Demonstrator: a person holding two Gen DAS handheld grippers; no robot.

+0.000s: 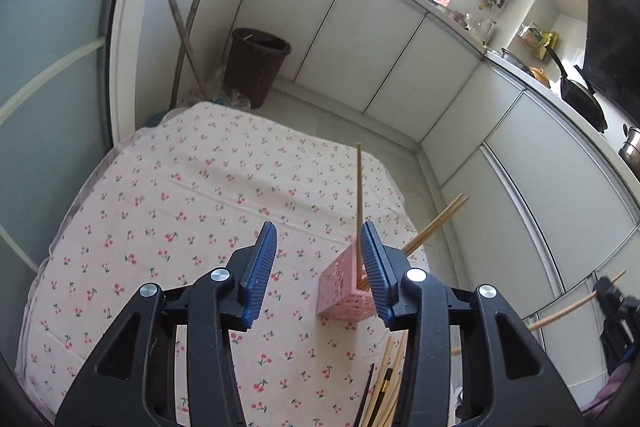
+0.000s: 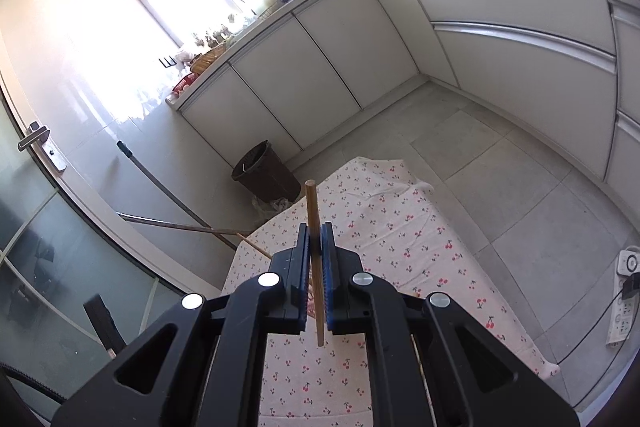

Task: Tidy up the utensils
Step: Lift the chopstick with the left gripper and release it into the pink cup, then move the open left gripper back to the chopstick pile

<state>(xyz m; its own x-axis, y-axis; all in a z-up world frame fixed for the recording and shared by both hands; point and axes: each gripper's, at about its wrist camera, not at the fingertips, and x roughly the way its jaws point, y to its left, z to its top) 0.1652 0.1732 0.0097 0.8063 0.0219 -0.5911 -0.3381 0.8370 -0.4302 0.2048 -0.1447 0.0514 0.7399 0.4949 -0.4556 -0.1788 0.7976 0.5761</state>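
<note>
A pink perforated holder (image 1: 344, 285) stands on the cherry-print tablecloth (image 1: 180, 195), with wooden chopsticks (image 1: 359, 195) sticking up out of it. More loose chopsticks (image 1: 386, 383) lie on the cloth near the bottom edge. My left gripper (image 1: 318, 255) is open and empty, just above and left of the holder. My right gripper (image 2: 316, 251) is shut on one wooden chopstick (image 2: 314, 223), held upright above the cloth (image 2: 400, 251). The right gripper and its chopstick also show at the far right of the left wrist view (image 1: 576, 307).
A dark waste bin (image 1: 256, 67) stands on the floor beyond the table, with mop handles (image 1: 184, 27) leaning beside it. White cabinets (image 1: 400, 39) run along the back and right. A power strip (image 2: 622, 307) lies on the floor at right.
</note>
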